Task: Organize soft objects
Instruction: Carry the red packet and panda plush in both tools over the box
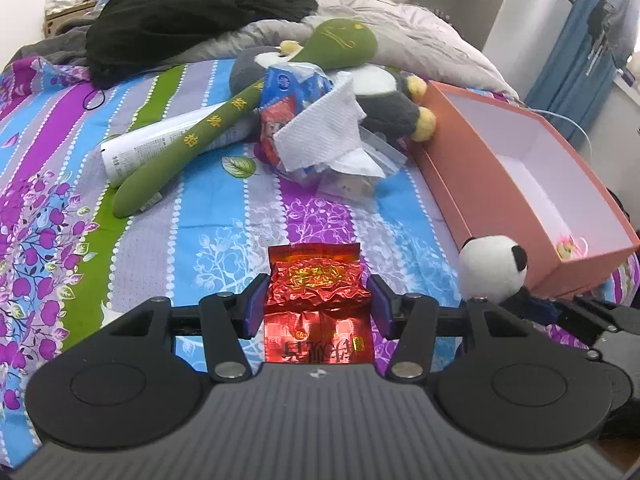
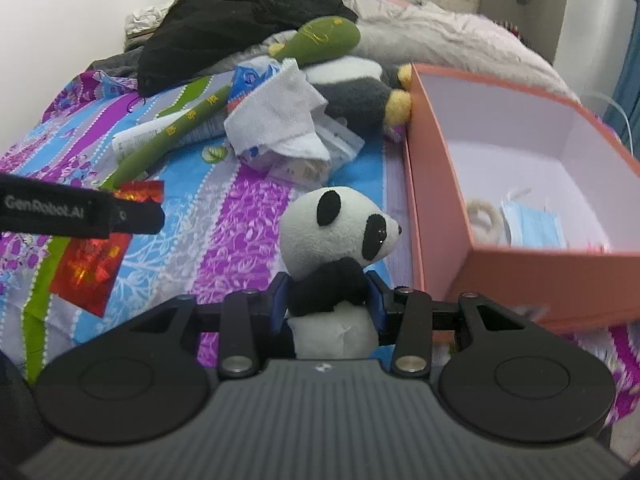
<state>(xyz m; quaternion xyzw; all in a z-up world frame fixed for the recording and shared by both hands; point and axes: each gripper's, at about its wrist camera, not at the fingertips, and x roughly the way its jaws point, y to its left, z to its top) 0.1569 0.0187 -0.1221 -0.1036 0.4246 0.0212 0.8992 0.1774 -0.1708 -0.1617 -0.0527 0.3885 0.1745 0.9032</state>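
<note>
Panda (image 2: 340, 236) is up off the bed (image 2: 248, 208), pinched at its dark middle by the right gripper (image 2: 330, 296), head upright and facing right toward the box (image 2: 444, 216). That grip sits low on the body, so the soft head stands free above the jaws rather than being squashed. In the left view the panda's head shows just near the box's near corner, so a drop inside looks like the plan.

Over on the left, the left gripper (image 1: 318, 304) is closed on a red packet (image 1: 316, 280), its pads pressing the crinkled foil from both sides, the packet's flat end toward the camera. It hangs above the striped bedsheet, left of the panda.

The box stands open on the right side of the bed. A blue mask (image 2: 532, 228) and a pale ring-shaped thing already lie at its near end, with bare floor farther in.

Far across the bed the pile waits: a long green plush (image 1: 224, 120) lying over a white tube (image 1: 148, 148), a white cloth (image 1: 320, 128) draped on packets, a grey plush (image 1: 384, 96) touching the box's far corner, black clothing (image 1: 180, 12) behind.
</note>
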